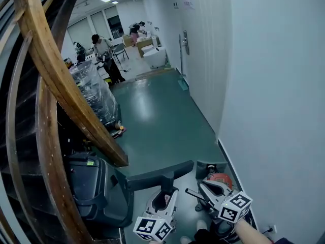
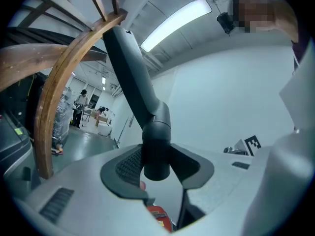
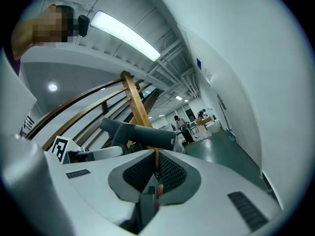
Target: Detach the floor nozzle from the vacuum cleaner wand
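Nozzle (image 2: 132,75) in left gripper (image 2: 157,173), right gripper (image 3: 156,173) closed

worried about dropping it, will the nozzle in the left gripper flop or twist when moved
The nozzle looks like hard moulded plastic, so probably stiff. The left gripper clamps only its round end while the long rest juts out, so it may twist in the grip. A joint shows above the jaws; it might pivot there.
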A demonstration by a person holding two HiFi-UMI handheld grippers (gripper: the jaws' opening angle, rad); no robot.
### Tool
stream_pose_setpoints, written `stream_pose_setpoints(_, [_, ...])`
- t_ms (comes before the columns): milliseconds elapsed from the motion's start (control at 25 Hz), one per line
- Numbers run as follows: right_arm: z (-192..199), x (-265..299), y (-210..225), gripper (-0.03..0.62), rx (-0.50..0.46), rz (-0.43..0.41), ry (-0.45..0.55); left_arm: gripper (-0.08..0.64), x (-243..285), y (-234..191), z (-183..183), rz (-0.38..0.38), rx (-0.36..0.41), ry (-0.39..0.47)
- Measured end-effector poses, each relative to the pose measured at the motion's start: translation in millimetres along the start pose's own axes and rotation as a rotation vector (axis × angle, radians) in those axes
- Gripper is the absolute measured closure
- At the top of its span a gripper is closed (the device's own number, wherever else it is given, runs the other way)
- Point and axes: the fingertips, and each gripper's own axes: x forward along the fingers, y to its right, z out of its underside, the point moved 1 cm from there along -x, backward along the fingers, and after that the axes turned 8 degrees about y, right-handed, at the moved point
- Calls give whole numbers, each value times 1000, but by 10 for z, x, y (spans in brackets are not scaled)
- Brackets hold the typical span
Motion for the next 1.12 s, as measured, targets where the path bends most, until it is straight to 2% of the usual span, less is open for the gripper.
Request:
stream_pose_setpoints(320, [-458,12,-266,566,-58,-42,81,396,32,207,-437,15,76,56])
stream_pose_setpoints(560, [-703,58,-446,575,-156,-68,145,396,52,362,-663,45,153,100])
stream_pose_setpoints(1120, [-804,-12,-510,575,-203,-68,154,396,46,483,-658,74,124,119])
